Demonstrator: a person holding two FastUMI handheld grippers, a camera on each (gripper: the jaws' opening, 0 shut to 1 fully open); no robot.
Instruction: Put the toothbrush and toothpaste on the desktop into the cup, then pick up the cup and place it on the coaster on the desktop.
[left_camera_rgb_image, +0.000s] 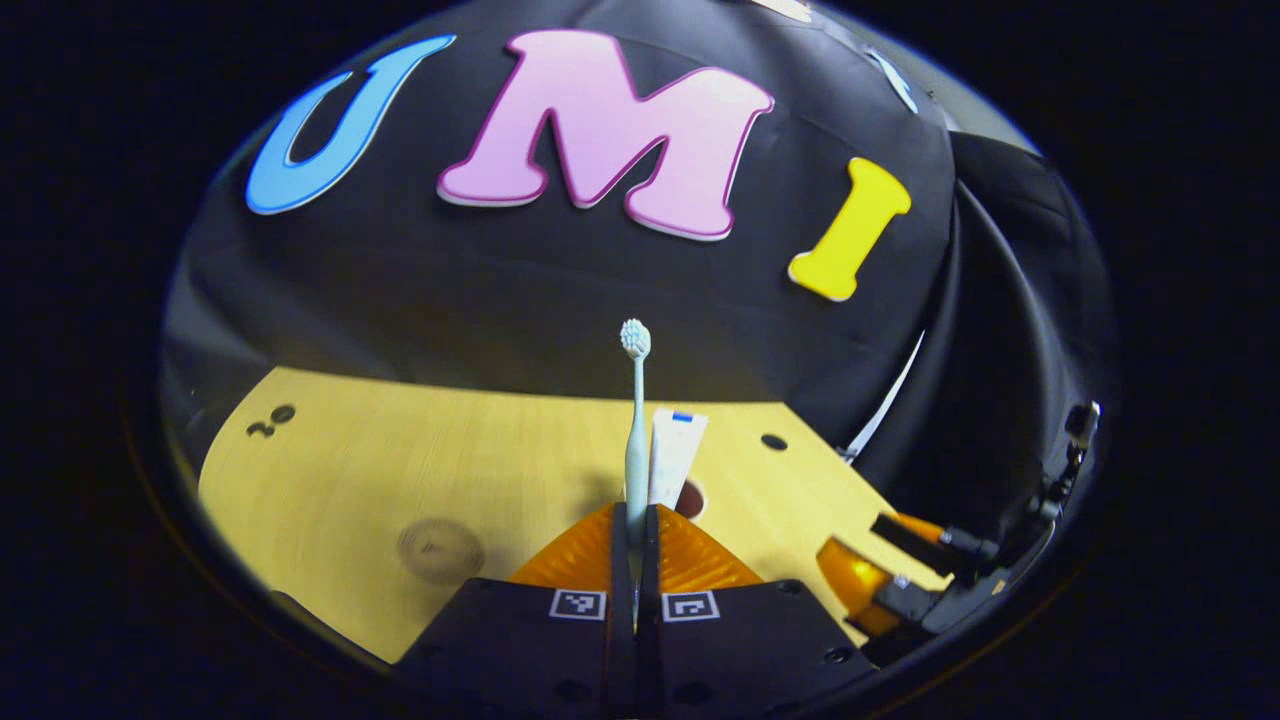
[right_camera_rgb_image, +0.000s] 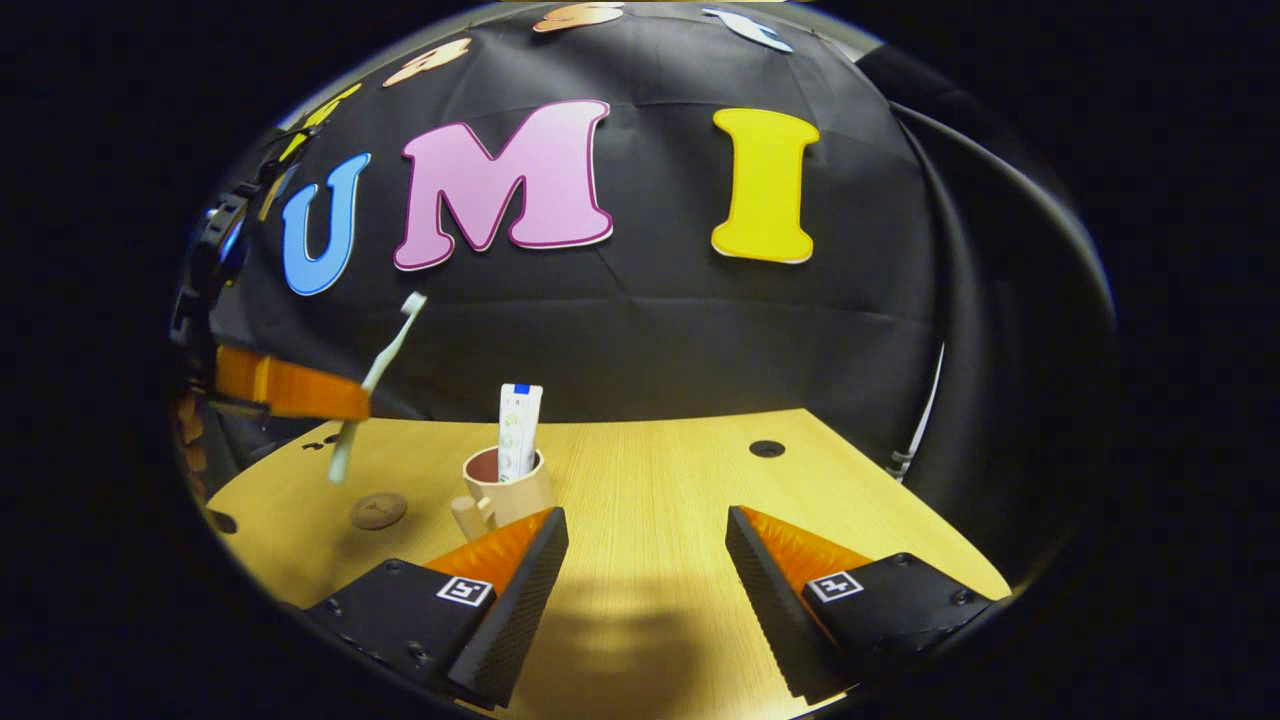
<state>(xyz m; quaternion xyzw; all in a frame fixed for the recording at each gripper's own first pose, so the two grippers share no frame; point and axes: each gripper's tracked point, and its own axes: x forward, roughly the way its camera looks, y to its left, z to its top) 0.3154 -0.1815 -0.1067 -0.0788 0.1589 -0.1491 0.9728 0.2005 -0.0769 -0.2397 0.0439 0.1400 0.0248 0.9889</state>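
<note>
- The toothbrush (left_camera_rgb_image: 636, 430) is clamped low on its handle between the closed fingers of the left gripper (left_camera_rgb_image: 634, 545), bristles up. It is in the air, left of the cup (right_camera_rgb_image: 505, 487) as the right gripper view shows it. I judge this grip leaves the tail end free to go into the cup first.
- The toothpaste (right_camera_rgb_image: 519, 430) already stands upright in the cup, leaning on the rim, so half of the loading seems done.
- The coaster (right_camera_rgb_image: 378, 510) lies flat on the desktop (right_camera_rgb_image: 650, 480), just beside the cup on its left and not touching it — the last step is not yet done.
- The left gripper is held well above the desktop and about level, and the brush leans in the right gripper view.
- The right gripper (right_camera_rgb_image: 645, 560) is low over the desktop, jaws spread wide and holding nothing, and it points at the area right of the cup.
</note>
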